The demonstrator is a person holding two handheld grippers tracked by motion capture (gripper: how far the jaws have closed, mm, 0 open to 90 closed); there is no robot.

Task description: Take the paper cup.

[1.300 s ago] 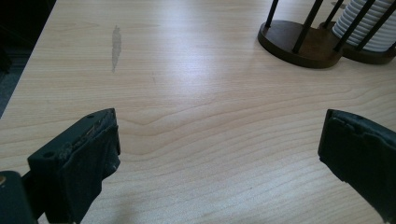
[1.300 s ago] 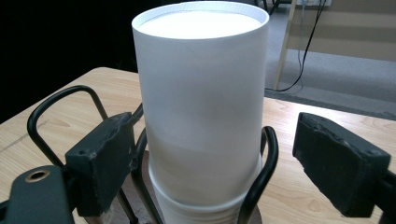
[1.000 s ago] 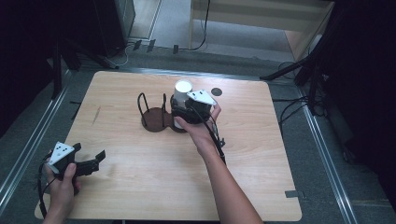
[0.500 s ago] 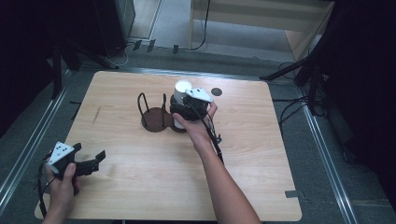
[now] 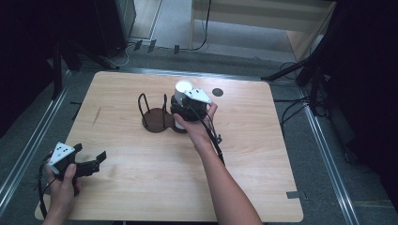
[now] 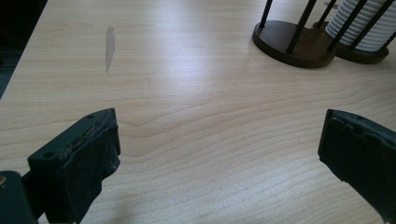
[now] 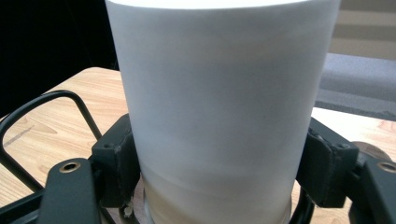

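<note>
Cups (image 7: 219, 107), white and stacked, stand in the far ring of a dark wire holder (image 5: 157, 115) near the middle of the bench (image 5: 263, 154). The right tool (image 5: 184, 108) sits at the stack from the near side; its jaws have just been closing, and in the right gripper view the two black pads press against the stack's sides, clenched on it. That view cuts off the stack's top rim and hides its foot behind the jaws, so how many cups there are cannot be made out. From above, the hand and grey plate cover most of the stack, leaving its open top showing. The holder's nearer ring stands bare, just left of the cups. The left tool (image 5: 89, 161) lies well away from the holder, at the bench's near left corner, released with jaws wide over bare wood. In the left gripper view the holder's posts and the stack are cropped at the upper edge.
</note>
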